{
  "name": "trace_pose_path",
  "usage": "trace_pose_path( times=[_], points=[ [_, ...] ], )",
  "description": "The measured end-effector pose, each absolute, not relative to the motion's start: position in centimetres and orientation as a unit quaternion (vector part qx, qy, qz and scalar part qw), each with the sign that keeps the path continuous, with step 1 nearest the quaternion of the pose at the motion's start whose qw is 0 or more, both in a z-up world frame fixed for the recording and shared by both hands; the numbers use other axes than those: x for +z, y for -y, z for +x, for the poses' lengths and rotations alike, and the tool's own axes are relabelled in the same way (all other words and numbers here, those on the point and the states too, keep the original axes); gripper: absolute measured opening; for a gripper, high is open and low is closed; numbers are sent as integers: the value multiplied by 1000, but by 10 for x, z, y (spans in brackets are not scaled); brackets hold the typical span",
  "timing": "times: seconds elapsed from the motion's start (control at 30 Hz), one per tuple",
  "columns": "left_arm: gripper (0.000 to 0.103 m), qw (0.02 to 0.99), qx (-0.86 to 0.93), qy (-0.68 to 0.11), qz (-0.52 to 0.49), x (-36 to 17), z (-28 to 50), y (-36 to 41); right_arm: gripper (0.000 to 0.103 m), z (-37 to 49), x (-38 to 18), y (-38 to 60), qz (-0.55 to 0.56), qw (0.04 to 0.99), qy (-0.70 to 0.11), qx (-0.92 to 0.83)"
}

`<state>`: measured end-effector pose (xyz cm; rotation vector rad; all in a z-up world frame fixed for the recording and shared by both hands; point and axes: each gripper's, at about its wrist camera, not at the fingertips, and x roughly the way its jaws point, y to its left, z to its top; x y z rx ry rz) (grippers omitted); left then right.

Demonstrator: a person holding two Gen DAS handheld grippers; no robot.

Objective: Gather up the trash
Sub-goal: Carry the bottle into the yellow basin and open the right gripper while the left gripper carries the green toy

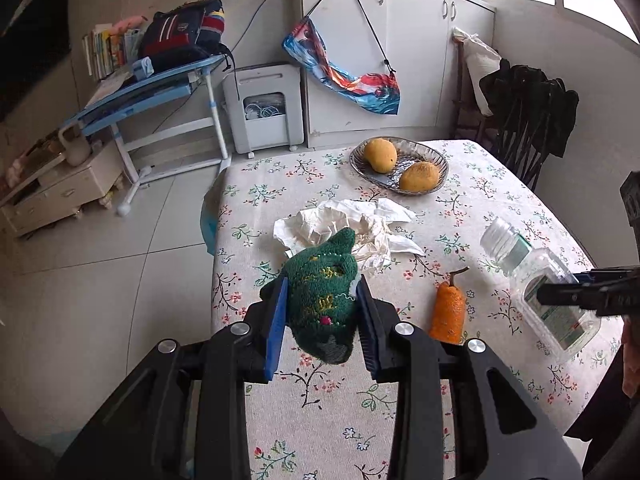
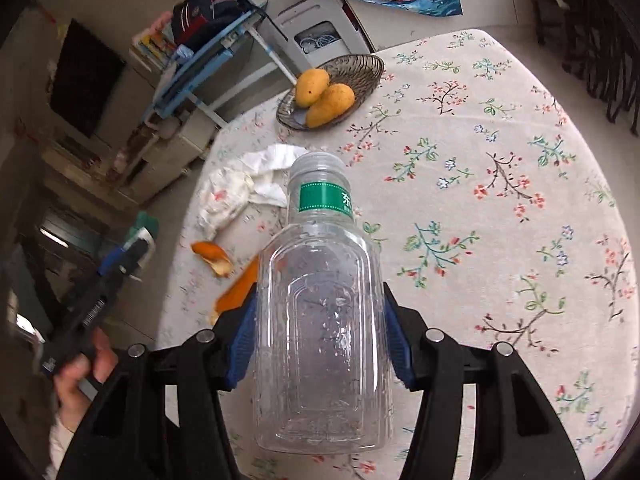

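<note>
My left gripper point(image 1: 322, 304) is shut on a green knitted sock point(image 1: 322, 300) and holds it above the floral tablecloth point(image 1: 460, 216). My right gripper point(image 2: 320, 328) is shut on an empty clear plastic bottle point(image 2: 324, 320) with a green label, held above the table; the bottle also shows in the left wrist view point(image 1: 544, 288). Crumpled white tissues point(image 1: 352, 228) lie mid-table, also in the right wrist view point(image 2: 248, 188). An orange peel point(image 1: 448, 312) lies near the front; in the right wrist view the peel point(image 2: 216, 258) is in two pieces.
A metal basket point(image 1: 360, 160) with two mangoes point(image 1: 380, 155) stands at the table's far side. A chair with dark clothes point(image 1: 528, 108) is at the far right. A blue desk point(image 1: 152, 88), a white appliance point(image 1: 264, 108) and cabinets stand beyond the table.
</note>
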<state>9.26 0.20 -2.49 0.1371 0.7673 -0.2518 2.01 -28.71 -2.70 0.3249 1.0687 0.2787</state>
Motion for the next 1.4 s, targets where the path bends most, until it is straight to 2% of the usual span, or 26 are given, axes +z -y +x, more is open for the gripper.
trace_pose_path(
  times=[0.13, 0.3, 0.6, 0.8, 1.1, 1.4],
  points=[
    [31, 915, -131, -376, 61, -24, 89, 0, 56, 10, -34, 260, 30, 849, -514, 116],
    [31, 912, -136, -384, 43, -26, 85, -5, 55, 15, -45, 239, -44, 845, -523, 107],
    [31, 913, -149, -380, 13, -26, 49, -5, 55, -28, -18, 266, 120, 855, -475, 171],
    [31, 915, -160, -370, -3, -29, 14, -1, 55, -89, -9, 249, 168, 826, -472, 259],
    [31, 914, -153, -374, -38, -36, -12, -15, 55, -188, -60, 190, 87, 759, -555, 329],
    [31, 917, -163, -360, -52, -36, -47, -17, 56, -210, -112, 148, -34, 710, -625, 322]
  ],
)
